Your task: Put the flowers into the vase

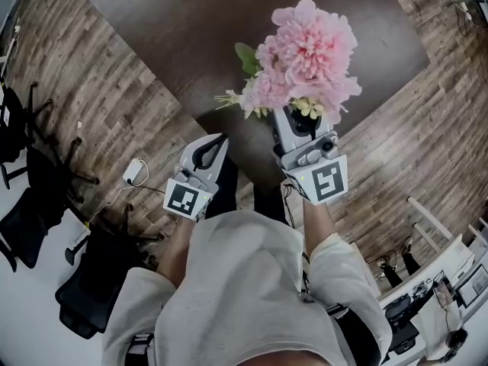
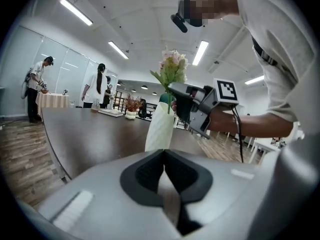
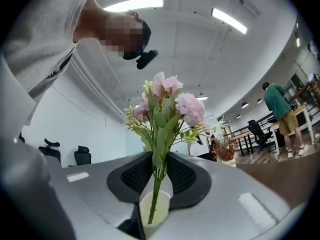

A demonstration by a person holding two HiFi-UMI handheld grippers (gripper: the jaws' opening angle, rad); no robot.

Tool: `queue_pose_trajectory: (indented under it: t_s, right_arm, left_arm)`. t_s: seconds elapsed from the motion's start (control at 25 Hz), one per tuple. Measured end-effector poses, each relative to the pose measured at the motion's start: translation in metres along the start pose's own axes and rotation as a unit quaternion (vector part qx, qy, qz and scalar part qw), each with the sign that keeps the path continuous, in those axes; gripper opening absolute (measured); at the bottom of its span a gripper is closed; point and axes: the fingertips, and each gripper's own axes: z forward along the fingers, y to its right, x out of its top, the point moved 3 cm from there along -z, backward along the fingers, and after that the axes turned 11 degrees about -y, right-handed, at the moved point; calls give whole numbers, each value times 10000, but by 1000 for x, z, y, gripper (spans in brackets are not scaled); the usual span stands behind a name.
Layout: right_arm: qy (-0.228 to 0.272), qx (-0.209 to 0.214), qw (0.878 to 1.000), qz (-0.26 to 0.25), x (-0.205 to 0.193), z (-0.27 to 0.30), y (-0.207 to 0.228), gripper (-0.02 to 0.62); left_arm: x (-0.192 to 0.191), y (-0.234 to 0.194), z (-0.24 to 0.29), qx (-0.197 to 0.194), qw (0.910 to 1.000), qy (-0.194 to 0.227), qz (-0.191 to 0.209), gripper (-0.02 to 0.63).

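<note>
Pink artificial flowers (image 1: 309, 56) stand over the near edge of the dark table (image 1: 191, 36) and hide the vase in the head view. In the left gripper view the white ribbed vase (image 2: 161, 129) stands on the table with the flowers (image 2: 172, 69) rising from it and my right gripper (image 2: 187, 106) level with its neck. In the right gripper view the green stem (image 3: 156, 194) runs down between the pads into the vase mouth (image 3: 162, 211). My right gripper (image 3: 160, 159) has its jaws slightly apart around the stem. My left gripper (image 1: 213, 147) is shut and empty, left of the vase.
Black office chairs (image 1: 46, 197) stand on the wooden floor at the left, with a white power adapter (image 1: 136, 171) and its cable. In the left gripper view, people (image 2: 37, 89) stand at the far end and a small plant pot (image 2: 132, 109) sits on the table.
</note>
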Motion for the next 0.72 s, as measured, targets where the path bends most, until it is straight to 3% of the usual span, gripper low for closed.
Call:
queue_pose_trajectory:
  t_s: [0.4,0.72]
  right_arm:
    - [-371,-296,9965,-683,-23,-8,-12,140]
    - [-704,-334,9946,-679,-50,-15,-15,223]
  left_arm:
    - [1,-3,-9,55,10000,0,43,11]
    - [3,3,-8,15,10000,29,87,11]
